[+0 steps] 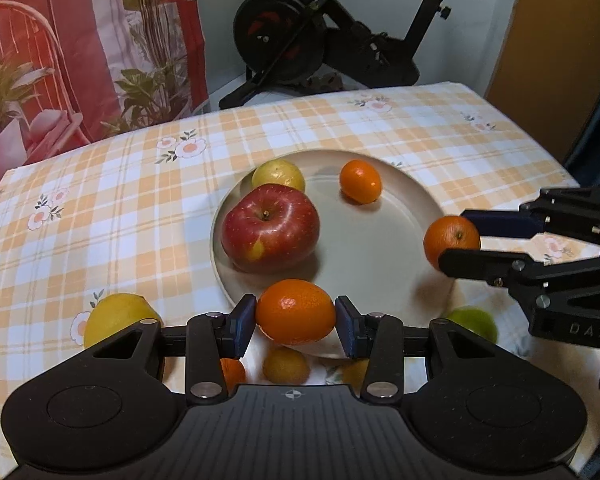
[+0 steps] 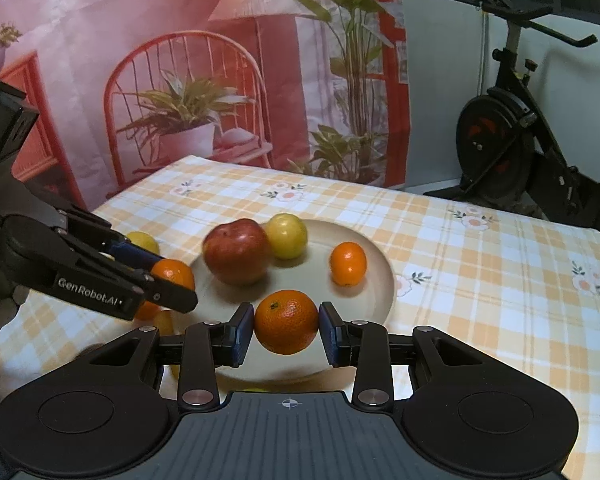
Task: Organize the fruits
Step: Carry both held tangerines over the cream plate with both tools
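Your left gripper (image 1: pixel 295 323) is clamped on an orange (image 1: pixel 295 310) at the near rim of the plate (image 1: pixel 380 264); loose fruits, among them a lemon (image 1: pixel 116 318) and a lime (image 1: pixel 474 322), lie on the checked tablecloth (image 1: pixel 100 200) around it. Your right gripper (image 2: pixel 287 330) pinches a mandarin (image 2: pixel 286 320) over the plate's near edge. On the plate sit a red apple (image 1: pixel 270 238), a yellow fruit (image 1: pixel 278 175) touching it behind, and a small orange (image 1: pixel 360 181) apart. Beyond the table stands an exercise bike (image 1: pixel 340 36).
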A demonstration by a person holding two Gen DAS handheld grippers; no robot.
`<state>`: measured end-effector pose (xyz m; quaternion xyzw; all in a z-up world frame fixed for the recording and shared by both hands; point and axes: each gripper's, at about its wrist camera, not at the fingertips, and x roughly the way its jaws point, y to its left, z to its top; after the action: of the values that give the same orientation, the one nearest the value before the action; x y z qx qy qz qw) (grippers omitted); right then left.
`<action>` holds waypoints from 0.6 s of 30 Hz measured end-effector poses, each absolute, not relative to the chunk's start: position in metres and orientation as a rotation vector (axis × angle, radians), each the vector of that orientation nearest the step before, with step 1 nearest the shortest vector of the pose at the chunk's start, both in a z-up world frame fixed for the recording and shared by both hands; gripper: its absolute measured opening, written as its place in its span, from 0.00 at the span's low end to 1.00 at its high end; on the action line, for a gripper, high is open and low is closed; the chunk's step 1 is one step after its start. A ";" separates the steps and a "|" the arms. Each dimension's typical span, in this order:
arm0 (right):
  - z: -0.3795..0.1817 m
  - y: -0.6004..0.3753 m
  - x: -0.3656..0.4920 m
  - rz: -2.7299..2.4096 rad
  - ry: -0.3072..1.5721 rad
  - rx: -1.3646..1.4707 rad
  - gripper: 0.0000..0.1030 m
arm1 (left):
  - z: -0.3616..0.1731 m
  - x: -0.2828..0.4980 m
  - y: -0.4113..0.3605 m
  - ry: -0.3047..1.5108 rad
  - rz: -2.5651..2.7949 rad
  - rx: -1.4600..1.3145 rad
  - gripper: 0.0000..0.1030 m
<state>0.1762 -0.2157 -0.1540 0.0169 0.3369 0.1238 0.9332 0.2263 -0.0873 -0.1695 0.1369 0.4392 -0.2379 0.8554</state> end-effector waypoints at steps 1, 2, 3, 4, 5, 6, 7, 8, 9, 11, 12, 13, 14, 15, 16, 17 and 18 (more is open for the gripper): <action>-0.156 -0.216 0.181 0.253 0.695 0.027 0.32 | -0.172 0.229 -0.088 0.925 -0.495 0.294 0.44; -0.159 -0.216 0.185 0.251 0.701 0.016 0.32 | -0.174 0.231 -0.089 0.925 -0.491 0.299 0.44; -0.161 -0.216 0.190 0.250 0.707 0.007 0.32 | -0.175 0.233 -0.090 0.927 -0.488 0.303 0.44; -0.164 -0.216 0.195 0.248 0.713 0.000 0.32 | -0.177 0.235 -0.090 0.929 -0.485 0.307 0.44; -0.166 -0.216 0.199 0.246 0.717 -0.007 0.32 | -0.179 0.236 -0.091 0.930 -0.482 0.311 0.44; -0.168 -0.217 0.204 0.243 0.722 -0.015 0.32 | -0.180 0.237 -0.091 0.931 -0.479 0.315 0.44; -0.170 -0.217 0.208 0.240 0.727 -0.024 0.32 | -0.181 0.238 -0.092 0.925 -0.477 0.321 0.44; -0.172 -0.217 0.214 0.237 0.734 -0.036 0.32 | -0.182 0.239 -0.093 0.920 -0.475 0.329 0.44; -0.175 -0.217 0.218 0.232 0.742 -0.047 0.32 | -0.183 0.241 -0.095 0.921 -0.473 0.333 0.44; -0.180 -0.219 0.226 0.224 0.757 -0.065 0.32 | -0.185 0.243 -0.096 0.924 -0.469 0.339 0.44; -0.182 -0.219 0.229 0.220 0.764 -0.072 0.32 | -0.186 0.244 -0.097 0.922 -0.466 0.344 0.44; -0.185 -0.220 0.233 0.214 0.772 -0.080 0.32 | -0.186 0.244 -0.097 0.920 -0.464 0.349 0.44; -0.187 -0.221 0.235 0.212 0.777 -0.086 0.32 | -0.187 0.245 -0.098 0.923 -0.465 0.350 0.44; -0.189 -0.222 0.238 0.211 0.782 -0.090 0.32 | -0.189 0.246 -0.099 0.926 -0.465 0.350 0.44; -0.190 -0.223 0.239 0.210 0.783 -0.092 0.32 | -0.190 0.247 -0.100 0.927 -0.465 0.352 0.44; -0.191 -0.224 0.241 0.214 0.778 -0.091 0.32 | -0.191 0.248 -0.100 0.928 -0.465 0.354 0.44; -0.191 -0.225 0.244 0.214 0.778 -0.093 0.32 | -0.192 0.248 -0.101 0.928 -0.465 0.357 0.44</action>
<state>0.2439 -0.2249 -0.1911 -0.0451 0.3782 0.1040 0.9188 0.2481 -0.1009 -0.1921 0.1696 0.4410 -0.2208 0.8532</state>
